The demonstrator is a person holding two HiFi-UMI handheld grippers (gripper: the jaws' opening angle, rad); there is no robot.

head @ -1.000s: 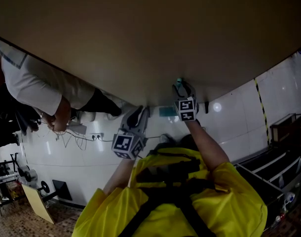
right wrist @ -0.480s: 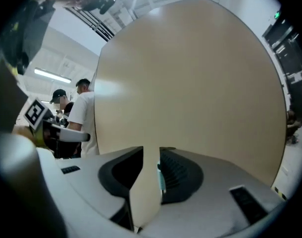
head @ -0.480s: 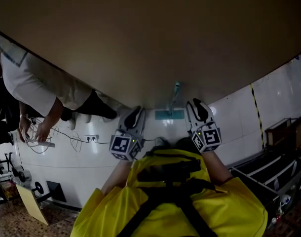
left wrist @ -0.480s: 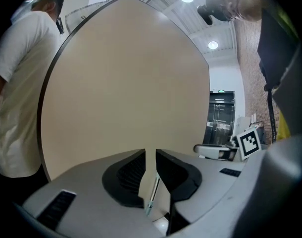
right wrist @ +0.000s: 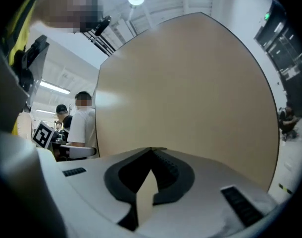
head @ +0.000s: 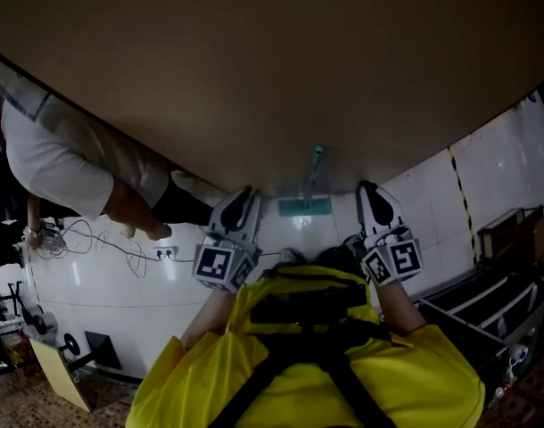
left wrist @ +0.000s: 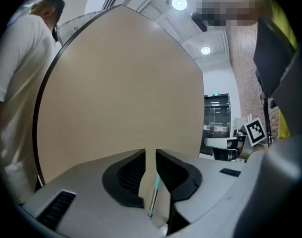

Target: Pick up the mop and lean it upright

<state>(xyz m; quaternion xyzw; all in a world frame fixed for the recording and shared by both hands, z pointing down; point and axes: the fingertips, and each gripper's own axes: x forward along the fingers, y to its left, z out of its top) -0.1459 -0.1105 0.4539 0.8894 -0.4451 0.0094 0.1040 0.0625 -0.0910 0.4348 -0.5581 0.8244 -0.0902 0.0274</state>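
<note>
The mop leans upright against a big beige panel [head: 254, 61]; its teal head [head: 303, 207] rests on the white floor and its thin handle [head: 317, 163] runs up the panel. Nothing touches it. My left gripper [head: 245, 194] is left of the mop head with a narrow gap between its jaws and nothing in it. In the left gripper view the gripper [left wrist: 150, 155] shows the mop handle [left wrist: 153, 197] far off through that gap. My right gripper [head: 372, 192] is right of the mop, shut and empty. The right gripper view shows this gripper [right wrist: 152, 150] with its tips meeting in front of the panel.
A person in a white shirt [head: 67, 163] stands at the left, handling cables [head: 94, 239] near a power strip [head: 169, 250] on the white tiled floor. Dark racks [head: 499, 279] stand at the right. My yellow jacket [head: 308, 364] fills the bottom.
My right gripper let go of the mop handle's top, drew back to the right and shut. The mop stays leaning on the panel. The left gripper barely moved.
</note>
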